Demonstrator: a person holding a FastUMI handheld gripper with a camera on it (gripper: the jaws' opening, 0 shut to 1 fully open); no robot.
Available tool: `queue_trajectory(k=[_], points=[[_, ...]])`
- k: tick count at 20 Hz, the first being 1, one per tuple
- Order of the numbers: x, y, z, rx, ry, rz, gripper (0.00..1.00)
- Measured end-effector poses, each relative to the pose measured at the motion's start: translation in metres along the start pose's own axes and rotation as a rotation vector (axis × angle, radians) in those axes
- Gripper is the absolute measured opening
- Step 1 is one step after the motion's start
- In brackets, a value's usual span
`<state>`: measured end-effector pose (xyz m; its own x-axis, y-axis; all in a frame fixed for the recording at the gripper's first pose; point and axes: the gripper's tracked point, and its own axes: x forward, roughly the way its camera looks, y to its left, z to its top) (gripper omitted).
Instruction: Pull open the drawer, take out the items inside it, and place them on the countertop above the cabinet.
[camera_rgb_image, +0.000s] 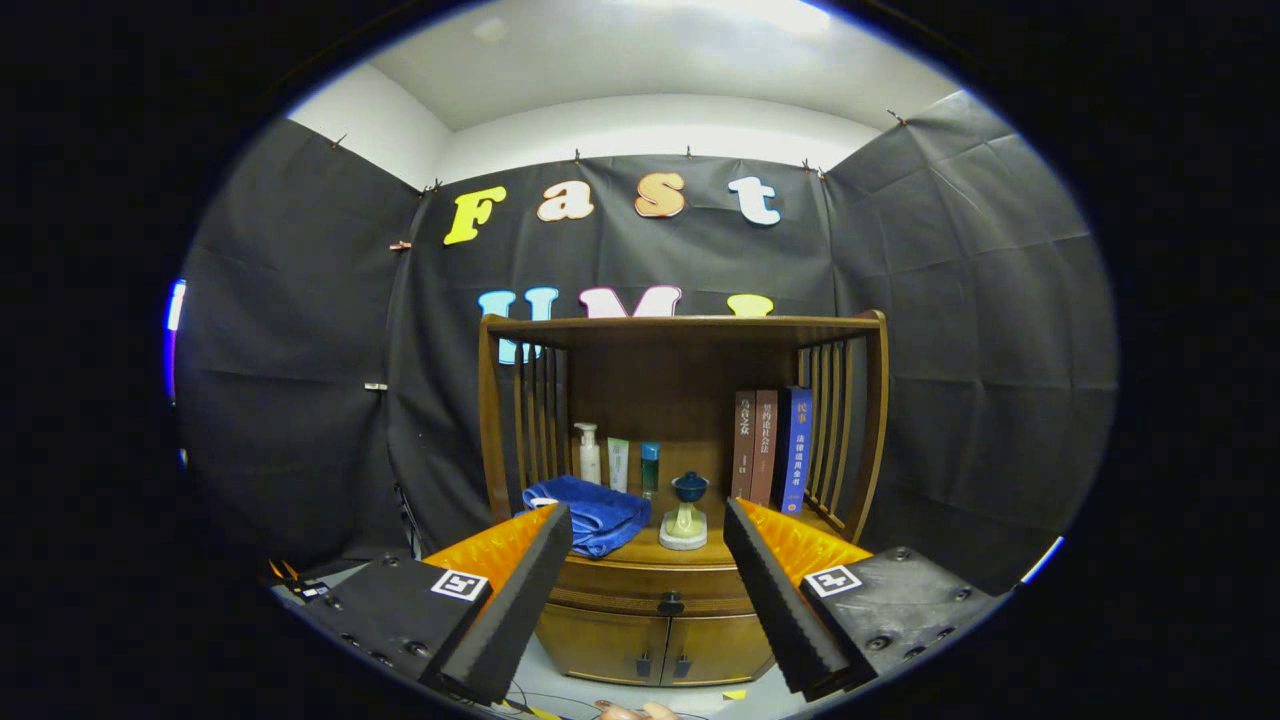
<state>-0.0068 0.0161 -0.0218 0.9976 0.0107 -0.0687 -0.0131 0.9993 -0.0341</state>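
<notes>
The claw (648, 525) is open, its 2 fingers spread wide with nothing between them, held well back from the wooden cabinet (655, 640). The drawer (655, 582) sits closed beneath the desk (660, 548), its dark knob (670, 603) between the fingers. On the desk lie a blue towel (590, 512), 3 bottles (617, 462), a small cup on a stand (687, 505) and 3 upright books (772, 448).

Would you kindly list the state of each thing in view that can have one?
gripper: open, fingers spread, holding nothing, short of the cabinet.
wooden cabinet drawer with dark knob: closed.
two lower wooden cabinet doors: closed.
blue cloth towel: folded, lying on the countertop.
three hardcover books: upright, closed.
white pump bottle: upright.
small blue lidded cup on pale stand: upright, lid on.
</notes>
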Motion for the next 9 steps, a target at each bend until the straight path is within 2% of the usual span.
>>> queue_trajectory(k=[9], points=[[-0.0011,0.0038,0.0107,0.005,-0.022,0.008,0.99]])
